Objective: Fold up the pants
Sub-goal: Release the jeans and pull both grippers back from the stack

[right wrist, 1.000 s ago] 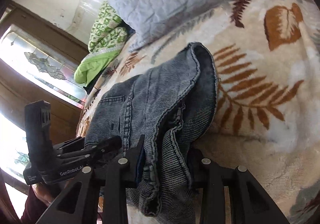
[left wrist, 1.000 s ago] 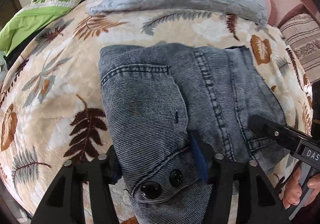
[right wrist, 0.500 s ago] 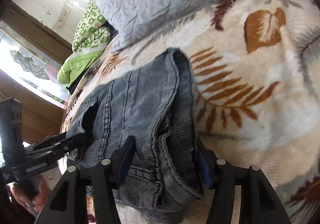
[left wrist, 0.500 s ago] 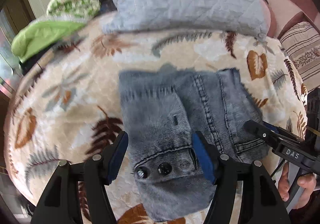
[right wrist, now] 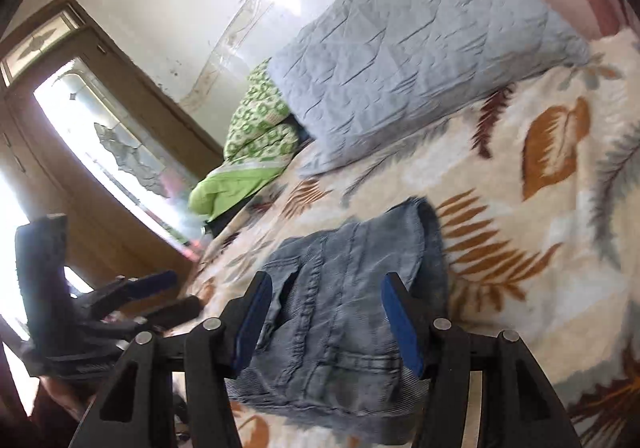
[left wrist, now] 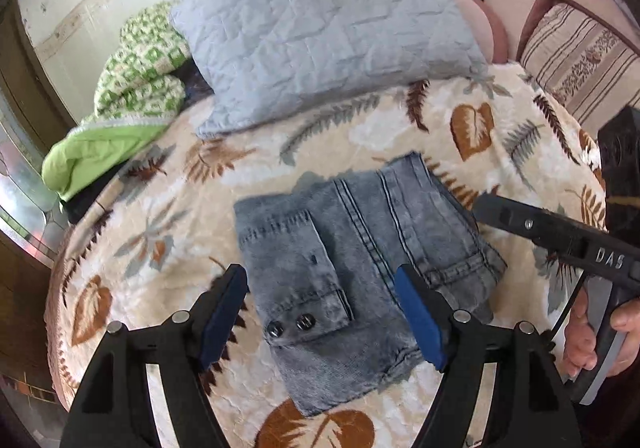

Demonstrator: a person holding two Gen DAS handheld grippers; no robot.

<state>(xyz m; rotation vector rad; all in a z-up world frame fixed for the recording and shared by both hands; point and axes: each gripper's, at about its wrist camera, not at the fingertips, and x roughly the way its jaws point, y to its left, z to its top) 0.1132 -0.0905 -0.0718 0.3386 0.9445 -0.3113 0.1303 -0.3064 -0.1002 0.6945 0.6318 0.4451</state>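
The left gripper (left wrist: 322, 312), its jaws opening, and the open right gripper (right wrist: 326, 314) hang empty above the folded jeans (left wrist: 360, 268), so folding looks finished; next, withdrawing from them.

- Left gripper (left wrist: 322, 312): black skeletal fingers, blue pads, silver screw heads.
- Right gripper (right wrist: 326, 322): same build; its body, at three o'clock in the left wrist view, is lettered "DAS".
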